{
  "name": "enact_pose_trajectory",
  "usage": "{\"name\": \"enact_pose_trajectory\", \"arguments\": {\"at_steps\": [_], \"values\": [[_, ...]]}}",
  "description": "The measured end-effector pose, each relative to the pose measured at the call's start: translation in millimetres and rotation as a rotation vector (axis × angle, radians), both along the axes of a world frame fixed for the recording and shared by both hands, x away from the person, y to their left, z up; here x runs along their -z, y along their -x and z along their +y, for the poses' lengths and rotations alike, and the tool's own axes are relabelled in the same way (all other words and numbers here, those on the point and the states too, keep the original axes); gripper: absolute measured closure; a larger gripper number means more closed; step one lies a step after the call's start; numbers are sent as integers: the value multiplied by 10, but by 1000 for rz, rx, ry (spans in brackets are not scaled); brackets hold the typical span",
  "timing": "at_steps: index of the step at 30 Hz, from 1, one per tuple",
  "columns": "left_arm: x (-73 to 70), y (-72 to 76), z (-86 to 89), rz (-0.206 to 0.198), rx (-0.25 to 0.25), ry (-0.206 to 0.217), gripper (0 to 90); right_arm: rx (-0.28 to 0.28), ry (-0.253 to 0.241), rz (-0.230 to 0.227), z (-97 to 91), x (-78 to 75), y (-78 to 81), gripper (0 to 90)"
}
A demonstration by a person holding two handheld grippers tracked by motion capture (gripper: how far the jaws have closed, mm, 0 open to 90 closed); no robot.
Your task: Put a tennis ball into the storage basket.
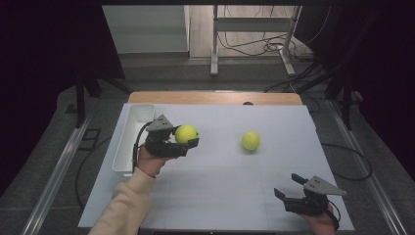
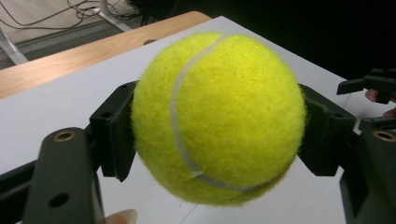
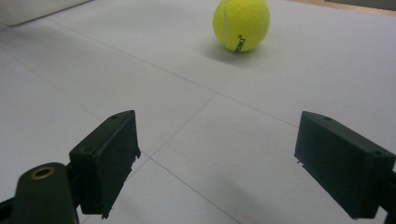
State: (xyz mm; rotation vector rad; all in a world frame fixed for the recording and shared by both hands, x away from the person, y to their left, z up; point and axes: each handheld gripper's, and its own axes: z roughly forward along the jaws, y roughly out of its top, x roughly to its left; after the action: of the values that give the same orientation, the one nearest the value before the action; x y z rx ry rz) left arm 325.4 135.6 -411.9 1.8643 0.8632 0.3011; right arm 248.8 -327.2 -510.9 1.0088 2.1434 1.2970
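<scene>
My left gripper is shut on a yellow tennis ball, held a little above the white table at its left side, next to a white tray. In the left gripper view both black pads press the sides of that ball. A second tennis ball lies loose on the table right of centre. My right gripper rests near the front right corner, open with nothing between its jaws. In the right gripper view the loose ball sits farther ahead on the table.
The white tray stands along the left edge of the white table sheet. A wooden table edge runs along the far side. Beyond it are a metal stand and cables on the floor.
</scene>
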Motion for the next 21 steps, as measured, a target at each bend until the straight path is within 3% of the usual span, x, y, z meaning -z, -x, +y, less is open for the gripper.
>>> {"name": "enact_pose_trajectory", "arguments": {"at_steps": [14,21], "values": [[-113,-75,191,-11,-55,-17,265,2,3,0,3,0,-2,138],[-156,-105,276,-10,-79,-5,266,5,4,0,2,0,-3,138]]}}
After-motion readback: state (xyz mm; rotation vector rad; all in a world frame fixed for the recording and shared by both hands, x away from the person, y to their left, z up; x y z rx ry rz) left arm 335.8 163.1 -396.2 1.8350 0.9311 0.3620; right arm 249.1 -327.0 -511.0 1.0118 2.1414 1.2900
